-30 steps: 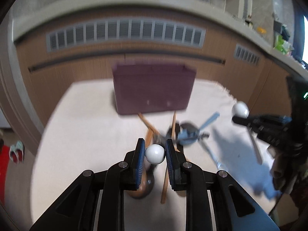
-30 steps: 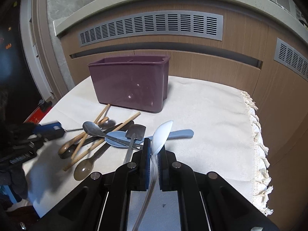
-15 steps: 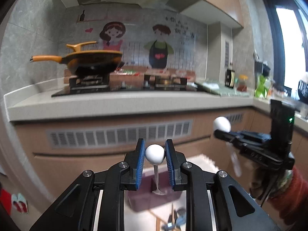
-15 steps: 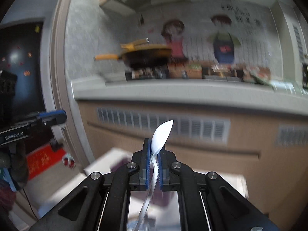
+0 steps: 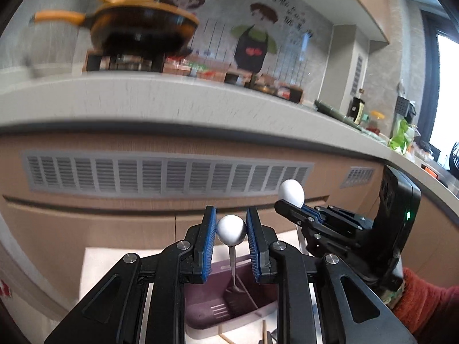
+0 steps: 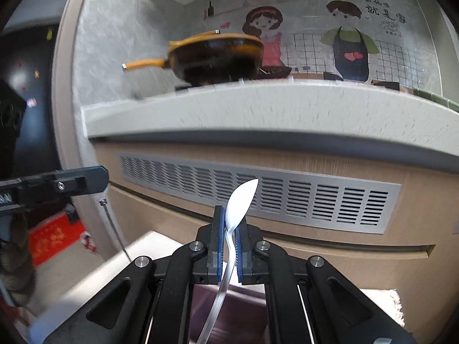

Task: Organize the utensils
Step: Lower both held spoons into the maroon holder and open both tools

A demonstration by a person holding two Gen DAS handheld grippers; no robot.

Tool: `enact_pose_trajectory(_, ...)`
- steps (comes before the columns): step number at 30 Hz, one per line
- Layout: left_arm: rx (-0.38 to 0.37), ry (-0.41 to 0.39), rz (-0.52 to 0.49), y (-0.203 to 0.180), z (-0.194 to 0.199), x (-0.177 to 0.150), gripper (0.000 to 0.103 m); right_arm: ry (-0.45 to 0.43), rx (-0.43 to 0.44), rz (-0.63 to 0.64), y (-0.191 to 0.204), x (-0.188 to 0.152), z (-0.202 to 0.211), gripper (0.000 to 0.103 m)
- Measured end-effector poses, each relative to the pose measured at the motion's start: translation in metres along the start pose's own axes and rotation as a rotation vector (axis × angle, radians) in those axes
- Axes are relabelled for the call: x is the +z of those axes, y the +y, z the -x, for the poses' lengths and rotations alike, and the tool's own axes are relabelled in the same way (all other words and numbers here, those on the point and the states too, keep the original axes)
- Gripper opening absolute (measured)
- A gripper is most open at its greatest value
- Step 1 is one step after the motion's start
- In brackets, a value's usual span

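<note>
Chinese characters stand on the wall mural (image 6: pixel 370 8) above the cartoon cook; too small to read surely

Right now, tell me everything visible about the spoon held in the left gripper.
The spoon looks like polished metal, with a rounded, shiny bowl and a thin straight handle. The left gripper clamps its bowl between the blue pads, so the bowl is uppermost and the handle hangs down. The handle's flared end points into a compartment of the purple organizer below; whether it touches the bottom cannot be told. In the right wrist view only the thin handle shows, hanging under the gripper. Nothing but the pads visibly touches it.
</note>
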State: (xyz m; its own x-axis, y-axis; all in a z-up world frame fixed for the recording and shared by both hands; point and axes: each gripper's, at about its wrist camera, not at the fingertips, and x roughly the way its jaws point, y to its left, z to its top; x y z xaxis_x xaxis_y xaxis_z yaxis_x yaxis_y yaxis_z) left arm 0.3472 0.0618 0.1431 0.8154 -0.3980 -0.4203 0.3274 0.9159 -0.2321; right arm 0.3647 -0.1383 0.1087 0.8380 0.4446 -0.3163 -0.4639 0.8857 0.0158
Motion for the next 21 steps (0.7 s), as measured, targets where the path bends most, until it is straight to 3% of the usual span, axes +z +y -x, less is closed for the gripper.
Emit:
enact_pose_trajectory(7,0.013,0.079,0.028,0.009,-0.045,-0.03,0.024,0.001,-0.044,0.058,-0.003,-0.034,-0.028,0.007)
enact_pose_trajectory(9,0.015,0.081,0.029,0.008,-0.05,-0.037,0.034,0.044,-0.004,0.034,-0.008,-0.04,-0.028,0.009)
enact_pose_trajectory(11,0.034,0.084,0.028,0.004,-0.052,-0.044,0.049,0.092,0.054,-0.005,-0.014,-0.05,-0.023,0.019)
enact_pose_trajectory(12,0.032,0.087,0.034,0.004,-0.052,-0.046,0.05,0.102,0.057,-0.017,-0.016,-0.054,-0.018,0.021)
enact_pose_trajectory(19,0.068,0.066,0.042,-0.003,-0.011,-0.069,0.05,0.132,0.013,-0.049,-0.031,-0.072,0.044,0.021)
enact_pose_trajectory(21,0.07,0.078,0.046,-0.005,0.001,-0.081,0.051,0.184,0.025,-0.055,-0.034,-0.084,0.055,0.021)
